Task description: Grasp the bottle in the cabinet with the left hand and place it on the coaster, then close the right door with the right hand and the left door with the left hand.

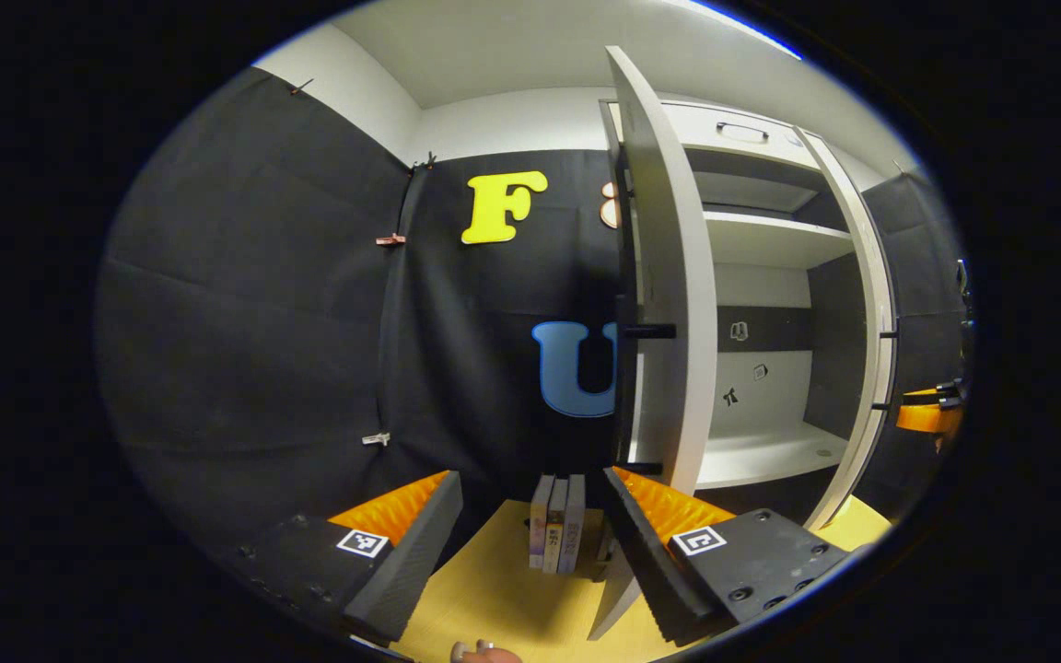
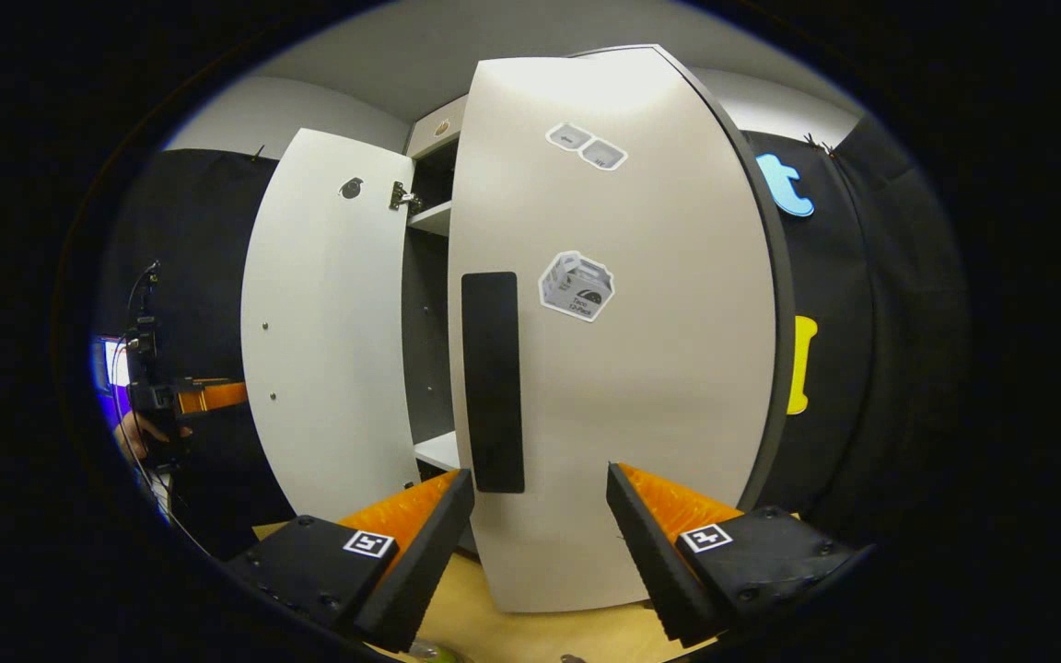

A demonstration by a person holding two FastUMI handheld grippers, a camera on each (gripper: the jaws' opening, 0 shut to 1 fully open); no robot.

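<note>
Left gripper view. We look along the left gripper [image 1: 530,543], whose fingers stand apart and hold nothing. Just ahead, nearly edge-on, is the left door [image 1: 669,276] of the cabinet [image 1: 770,249], with its dark handle [image 1: 648,331] projecting toward us. Past it we see bare white shelves [image 1: 761,456]; we see no bottle on them. A few books [image 1: 556,523] stand upright on the yellow table [image 1: 503,589] between the fingers. At the far right edge we see the right gripper [image 1: 926,410], orange and dark, beside the right door [image 1: 871,313].

Right gripper view. We face the outer side of the right door [image 2: 623,322], swung open and close before the right gripper [image 2: 540,543], whose fingers are likewise apart and empty. The long dark handle [image 2: 493,382] lies just above the left finger. Beyond stands the open left door [image 2: 328,322], and at the far left a hand [image 2: 139,433] holds the left gripper [image 2: 190,396].

Progress. Both doors are still open. The bottle and coaster cannot be located here, so we judge, without certainty, that the placing is done and the door-closing remains.
</note>
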